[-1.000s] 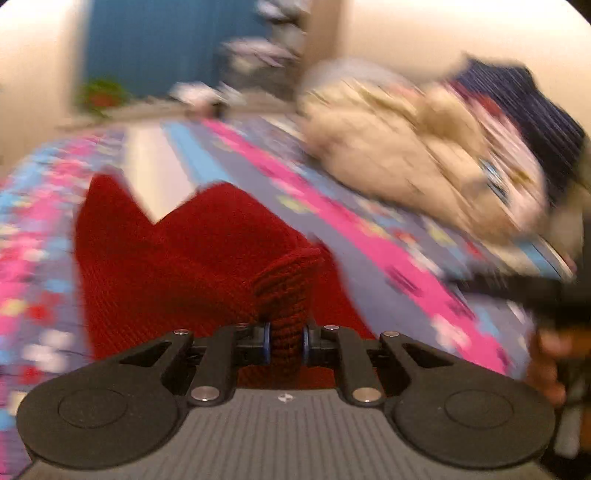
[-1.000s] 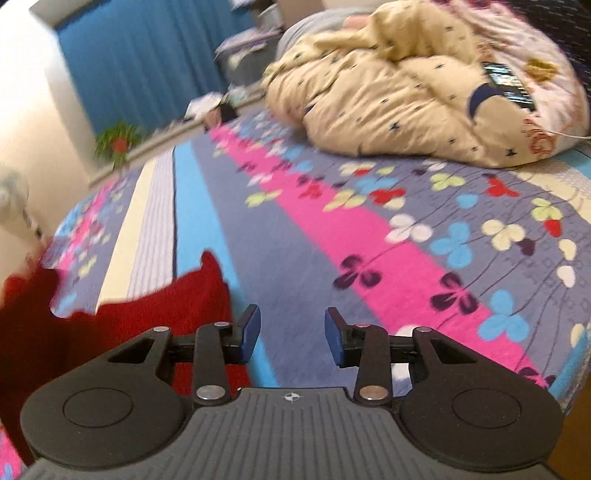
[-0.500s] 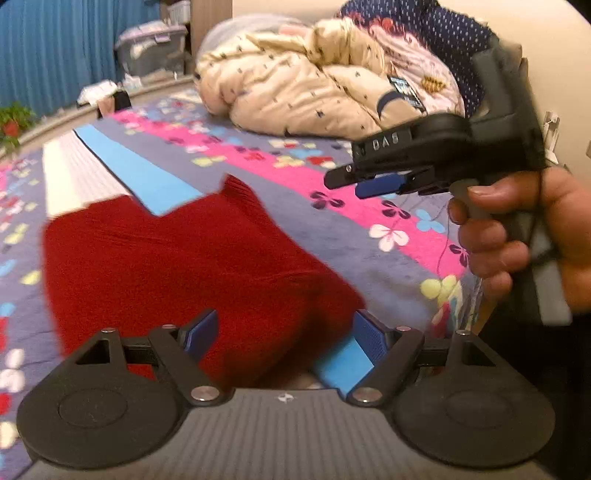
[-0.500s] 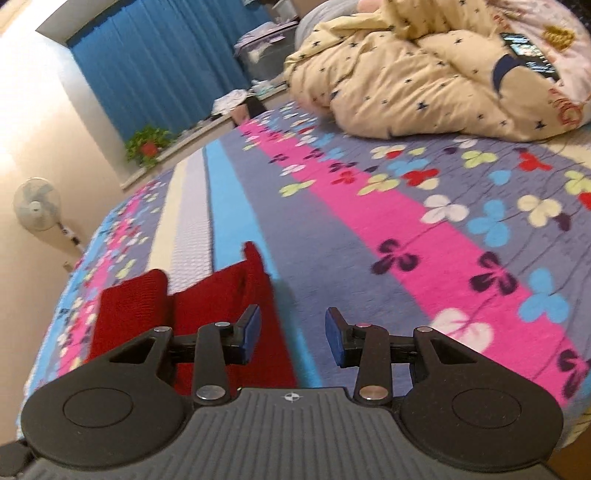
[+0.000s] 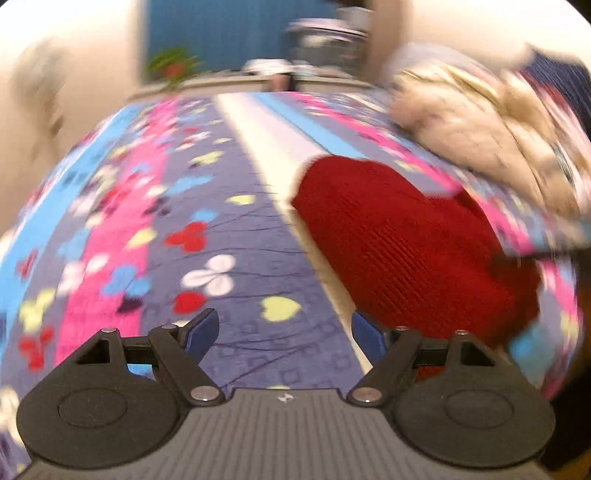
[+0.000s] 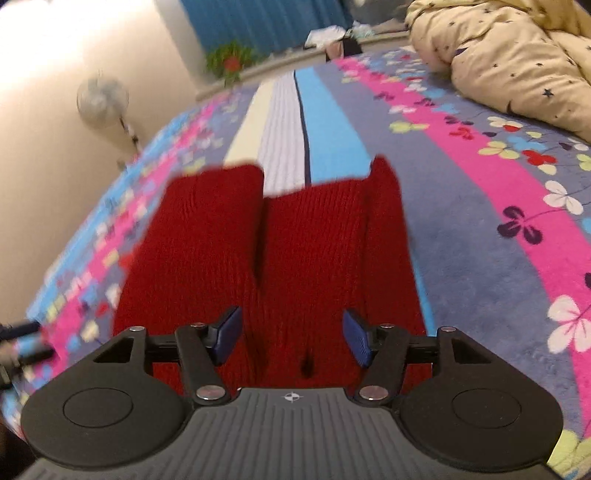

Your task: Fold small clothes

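Note:
A red knitted garment (image 6: pixel 280 243) lies folded flat on the flowered bedspread (image 6: pixel 480 229). In the right wrist view a fold seam runs down its middle. My right gripper (image 6: pixel 291 341) is open and empty, just above the garment's near edge. In the left wrist view the garment (image 5: pixel 402 236) lies to the right. My left gripper (image 5: pixel 282 336) is open and empty over bare bedspread (image 5: pixel 229 229), to the left of the garment. That view is blurred.
A cream star-patterned quilt (image 6: pixel 517 62) is heaped at the far right of the bed. A standing fan (image 6: pixel 105 101) is by the left wall. A potted plant (image 6: pixel 231 62) and blue curtains (image 6: pixel 258 18) are at the far end.
My left gripper let go of the red garment, opened wide and swung left, away from it. My right gripper moved over the garment and opened wider.

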{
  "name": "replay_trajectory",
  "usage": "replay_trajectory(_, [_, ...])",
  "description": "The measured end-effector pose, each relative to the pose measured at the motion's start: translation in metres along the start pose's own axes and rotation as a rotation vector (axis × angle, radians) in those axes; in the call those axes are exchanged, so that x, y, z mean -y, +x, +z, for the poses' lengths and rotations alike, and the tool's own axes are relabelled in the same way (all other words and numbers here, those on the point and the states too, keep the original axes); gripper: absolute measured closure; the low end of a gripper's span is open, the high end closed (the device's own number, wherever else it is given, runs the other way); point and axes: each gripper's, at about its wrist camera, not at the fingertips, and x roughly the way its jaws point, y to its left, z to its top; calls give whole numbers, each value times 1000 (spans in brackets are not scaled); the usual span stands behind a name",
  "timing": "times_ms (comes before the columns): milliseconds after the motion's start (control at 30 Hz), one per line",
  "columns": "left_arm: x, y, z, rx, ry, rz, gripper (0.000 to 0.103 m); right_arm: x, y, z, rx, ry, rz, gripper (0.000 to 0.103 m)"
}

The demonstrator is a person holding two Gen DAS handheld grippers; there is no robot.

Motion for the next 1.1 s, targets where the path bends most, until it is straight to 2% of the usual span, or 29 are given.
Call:
replay_trajectory(33, [-6, -1, 3, 13, -39, -9, 20, -6, 4, -2, -7, -29, -13, 39])
replay_trajectory(100, [-12, -4, 7, 31, -32, 3, 20, -16, 7, -4, -7, -81, -21, 39])
replay_trajectory(133, [-11, -4, 8, 39, -10, 19, 20, -20, 9, -5, -13, -98, -16, 41])
replay_trajectory(200, [-7, -6, 9, 56, 30, 42, 20, -26, 13, -6, -19, -133, -29, 53])
replay_trajectory(267, [-4, -9, 10, 69, 45, 36, 20, -28, 13, -6, -4, -154, -56, 53])
replay_trajectory(433, [17, -6, 6, 87, 114, 45, 20, -25, 11, -5, 12, -146, -54, 54])
replay_trajectory(633, [17, -1, 4, 80, 107, 54, 20, -24, 9, -3, 47, -164, -81, 43])
replay_trajectory(700, [13, 1, 5, 74, 91, 61, 20, -24, 7, -2, 75, -162, -104, 36])
replay_trajectory(767, [7, 2, 6, 62, 64, 78, 20, -22, 5, 0, 91, -154, -112, 36])
replay_trajectory(900, [-4, 7, 7, 29, 4, 106, 20, -20, 11, -2, 44, -156, -96, 32])
replay_trajectory(1000, [-10, 10, 7, 15, -35, 107, 20, -29, 16, -9, 23, -242, -111, 27])
replay_trajectory(1100, [-11, 9, 7, 14, -35, 113, 20, -33, 16, -9, 24, -268, -118, 29])
